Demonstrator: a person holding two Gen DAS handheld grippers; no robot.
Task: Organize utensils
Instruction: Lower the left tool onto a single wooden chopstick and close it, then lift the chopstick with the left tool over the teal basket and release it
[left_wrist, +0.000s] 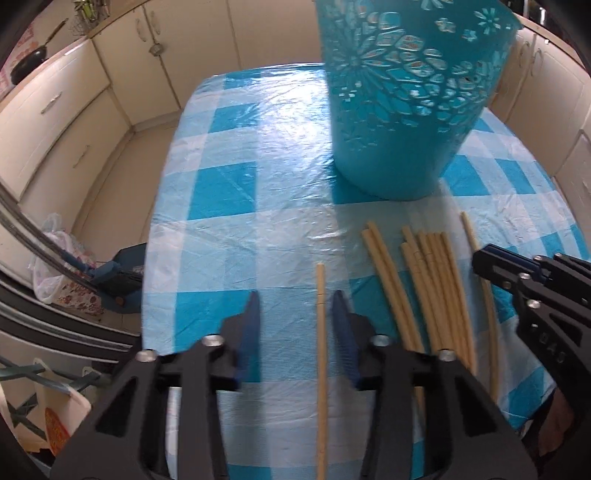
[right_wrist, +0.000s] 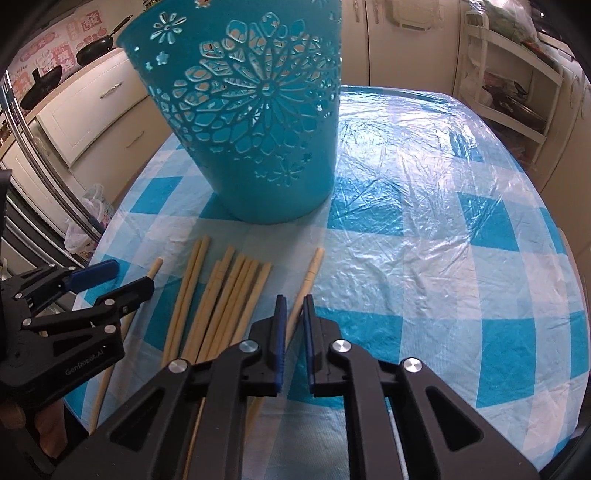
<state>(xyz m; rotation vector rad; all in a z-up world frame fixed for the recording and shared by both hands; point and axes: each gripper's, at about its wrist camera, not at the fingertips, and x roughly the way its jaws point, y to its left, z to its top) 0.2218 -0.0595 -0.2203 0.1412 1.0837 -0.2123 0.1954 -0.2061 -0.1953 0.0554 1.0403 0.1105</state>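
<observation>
Cream cabinets (left_wrist: 55, 110) ring a table under a blue-and-white check cloth (left_wrist: 221, 192) with a slick, wrinkled plastic film over it. In the left wrist view, a teal cut-out basket (left_wrist: 388, 147) stands at 1 o'clock and the bundle (left_wrist: 424, 277) of sticks lies at 4 o'clock. The left gripper (left_wrist: 297, 325) straddles the left stick (left_wrist: 320, 295), jaws apart, neither pad pressing. The stick sits off-centre, close to the right-hand pad, so closing may nudge it sideways on the film and roll it out of the grip.

In the right wrist view, pans (right_wrist: 92, 51) hang at 10 o'clock, a white rack (right_wrist: 509, 92) stands at 2 o'clock and the basket is at 11 o'clock. The right gripper (right_wrist: 293, 314) looks clamped on the right stick (right_wrist: 314, 262), just beside the bundle. With so thin a hold, the long stick may swivel when lifted, hit the bundle, or catch the basket's tall rim.
</observation>
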